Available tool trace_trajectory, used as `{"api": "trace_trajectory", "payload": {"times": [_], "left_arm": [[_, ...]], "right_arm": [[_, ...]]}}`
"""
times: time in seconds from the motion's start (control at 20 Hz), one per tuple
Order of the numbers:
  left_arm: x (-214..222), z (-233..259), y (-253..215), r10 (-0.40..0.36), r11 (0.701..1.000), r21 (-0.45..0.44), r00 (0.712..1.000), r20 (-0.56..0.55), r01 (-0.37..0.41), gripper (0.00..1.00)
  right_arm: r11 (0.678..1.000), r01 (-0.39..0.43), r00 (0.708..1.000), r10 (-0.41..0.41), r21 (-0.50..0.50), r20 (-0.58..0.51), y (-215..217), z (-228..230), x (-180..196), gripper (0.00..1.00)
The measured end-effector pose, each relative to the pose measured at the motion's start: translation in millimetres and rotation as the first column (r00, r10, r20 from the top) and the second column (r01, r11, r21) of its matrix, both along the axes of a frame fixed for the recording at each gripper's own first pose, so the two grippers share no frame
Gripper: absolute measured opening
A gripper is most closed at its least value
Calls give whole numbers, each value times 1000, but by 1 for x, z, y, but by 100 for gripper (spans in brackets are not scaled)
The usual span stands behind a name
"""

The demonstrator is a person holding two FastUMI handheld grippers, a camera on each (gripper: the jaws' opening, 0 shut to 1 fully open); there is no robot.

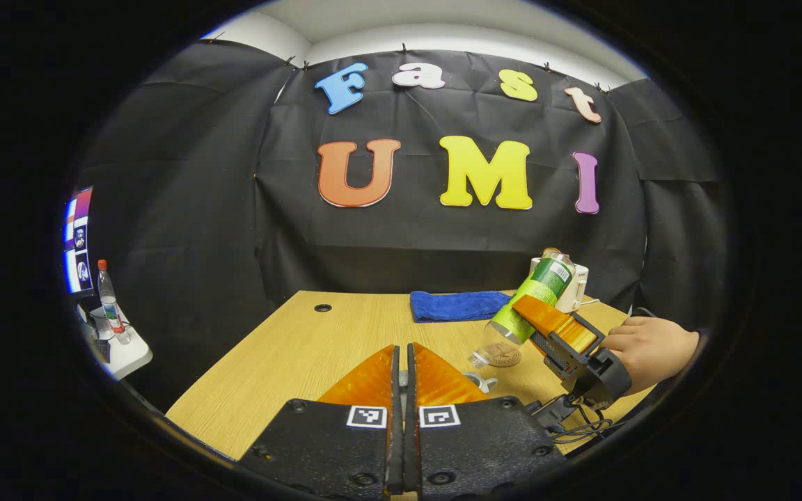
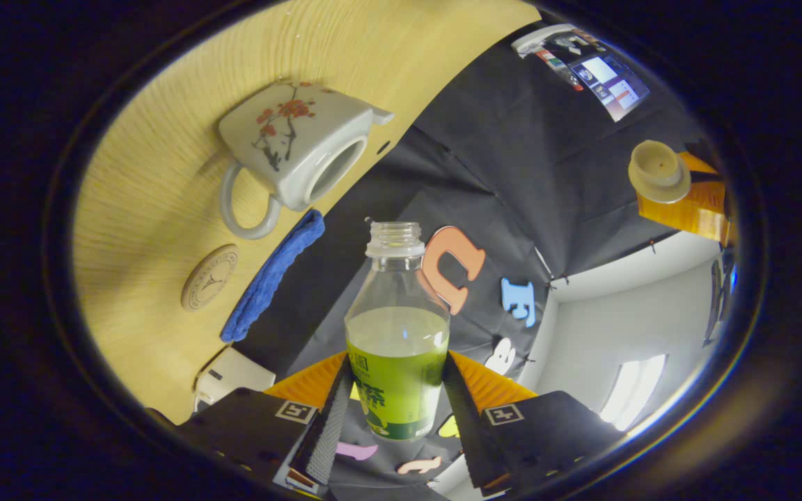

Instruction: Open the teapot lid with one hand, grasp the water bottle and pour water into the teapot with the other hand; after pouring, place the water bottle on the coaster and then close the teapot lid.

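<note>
Right hand-held gripper (image 2: 395, 410), seen along its own fingers in the right gripper view: both fingers press the labelled lower body of the water bottle (image 2: 397, 348), which is uncapped and partly filled with clear liquid. The bottle's long axis runs straight out from the fingers, mouth leading. In the left gripper view the same bottle (image 1: 530, 303) is tipped neck-down over the desk (image 1: 289, 362), base raised toward the booth wall. The teapot (image 2: 296, 149), white with a red blossom sprig, stands on the desk with its round opening bare; it lies off to one side of the bottle's mouth, not in line with it, so the coming pour appears to turn on swinging the neck across to that opening. The round coaster (image 2: 209, 277) lies just beside the teapot's handle, and a blue cloth (image 2: 272, 278) lies near both. Left hand-held gripper (image 1: 402, 369): fingers nearly together; the teapot lid (image 2: 658, 170) sits in its fingertips, well apart from the teapot. The bottle's green label carries printed characters; the coaster's emblem is too small to read
</note>
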State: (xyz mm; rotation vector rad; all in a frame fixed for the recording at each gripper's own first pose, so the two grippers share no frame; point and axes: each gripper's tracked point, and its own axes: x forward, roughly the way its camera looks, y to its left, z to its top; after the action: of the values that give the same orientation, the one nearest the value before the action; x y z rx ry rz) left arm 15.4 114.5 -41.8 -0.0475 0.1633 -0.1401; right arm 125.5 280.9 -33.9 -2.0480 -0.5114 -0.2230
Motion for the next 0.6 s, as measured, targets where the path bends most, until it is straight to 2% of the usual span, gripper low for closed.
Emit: {"api": "trace_trajectory", "payload": {"times": [0.25, 0.6], "left_arm": [[1, -3, 1, 0, 1000, 3, 1000, -8, 0, 3], [1, -3, 2, 2, 1000, 5, 1000, -12, -2, 3]], "right_arm": [[999, -15, 1000, 16, -44, 22, 6, 2, -7, 74], [999, -16, 999, 18, -52, 33, 9, 4, -10, 72]]}}
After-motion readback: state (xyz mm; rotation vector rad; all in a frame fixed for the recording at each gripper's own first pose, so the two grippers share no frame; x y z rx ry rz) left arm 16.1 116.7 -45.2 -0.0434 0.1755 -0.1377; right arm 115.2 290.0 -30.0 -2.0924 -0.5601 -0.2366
